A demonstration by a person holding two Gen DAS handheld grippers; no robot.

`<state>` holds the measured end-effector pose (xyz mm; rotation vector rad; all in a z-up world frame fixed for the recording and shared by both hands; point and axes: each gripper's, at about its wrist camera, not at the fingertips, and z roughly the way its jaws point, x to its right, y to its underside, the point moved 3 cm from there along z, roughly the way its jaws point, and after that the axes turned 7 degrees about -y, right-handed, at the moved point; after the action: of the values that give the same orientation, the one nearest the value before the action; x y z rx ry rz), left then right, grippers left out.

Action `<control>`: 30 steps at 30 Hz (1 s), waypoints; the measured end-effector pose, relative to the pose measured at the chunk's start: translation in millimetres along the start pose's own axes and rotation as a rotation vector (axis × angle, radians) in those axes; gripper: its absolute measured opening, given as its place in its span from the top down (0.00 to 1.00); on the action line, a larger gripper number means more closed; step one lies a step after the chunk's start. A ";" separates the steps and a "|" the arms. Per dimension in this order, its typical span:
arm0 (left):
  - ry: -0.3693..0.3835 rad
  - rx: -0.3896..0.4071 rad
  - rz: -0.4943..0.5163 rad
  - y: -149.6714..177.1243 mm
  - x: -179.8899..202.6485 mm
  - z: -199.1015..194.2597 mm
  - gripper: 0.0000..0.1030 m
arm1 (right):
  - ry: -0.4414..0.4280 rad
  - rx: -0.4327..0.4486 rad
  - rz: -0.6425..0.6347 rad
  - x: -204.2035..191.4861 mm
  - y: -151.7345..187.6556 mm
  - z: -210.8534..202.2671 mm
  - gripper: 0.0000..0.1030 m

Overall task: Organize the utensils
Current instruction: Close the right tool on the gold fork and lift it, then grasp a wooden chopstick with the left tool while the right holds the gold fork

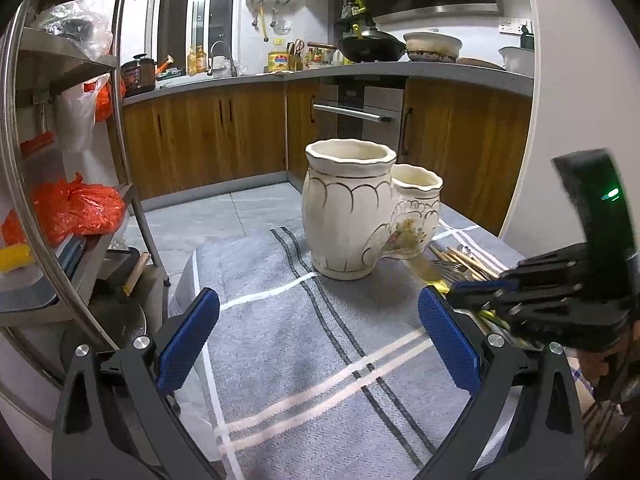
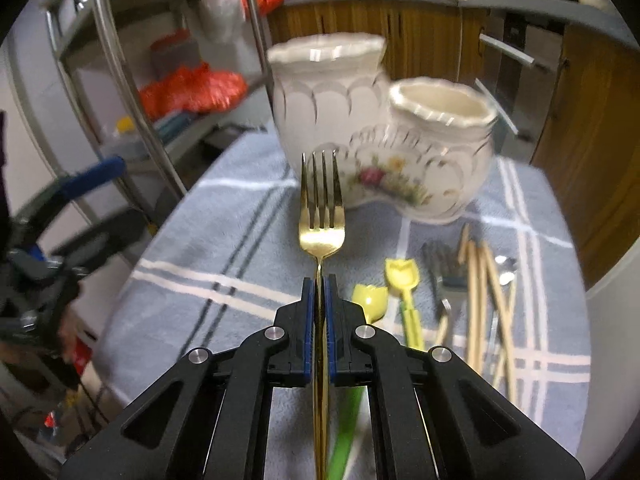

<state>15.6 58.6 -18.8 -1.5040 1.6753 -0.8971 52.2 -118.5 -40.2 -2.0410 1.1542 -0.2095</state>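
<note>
My right gripper [image 2: 320, 280] is shut on the handle of a gold fork [image 2: 322, 216], whose tines point toward a cream double-pot ceramic holder [image 2: 380, 132] with a flower print. The fork hangs above the grey striped cloth [image 2: 224, 240]. To its right lie two yellow tulip-shaped spoons [image 2: 402, 276], several wooden chopsticks [image 2: 480, 304], another fork and metal spoons. In the left wrist view the holder [image 1: 352, 216] stands ahead, both pots looking empty. My left gripper [image 1: 320, 332] is open above the cloth with nothing in it. The right gripper [image 1: 452, 290] enters from the right with the blurred fork.
A steel shelf rack [image 1: 60, 160] with orange bags stands left of the cloth-covered table [image 1: 300, 360]. Wooden kitchen cabinets [image 1: 208, 136], an oven and a counter with a wok lie beyond. The table's near-left edge [image 1: 200, 320] drops to a tiled floor.
</note>
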 end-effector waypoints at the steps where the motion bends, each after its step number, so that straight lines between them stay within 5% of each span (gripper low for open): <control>1: 0.000 -0.001 0.002 -0.2 1.7 -0.5 0.05 | -0.008 0.028 -0.004 0.8 -0.4 -8.6 0.94; 17: 0.054 -0.077 0.020 -8.0 55.9 14.0 0.05 | 0.032 0.445 -0.038 29.7 -30.5 -112.6 0.94; 25: 0.124 -0.164 0.037 -7.8 104.7 34.0 0.06 | 0.096 0.474 -0.038 62.0 -36.4 -131.4 0.94; 30: 0.159 -0.234 0.054 -8.6 137.3 51.5 0.19 | 0.131 0.490 -0.015 87.1 -22.0 -149.0 0.94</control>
<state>53.5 -80.8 -45.0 -1.5643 1.9853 -0.8330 45.5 -261.1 59.4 -1.6203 1.0413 -0.5813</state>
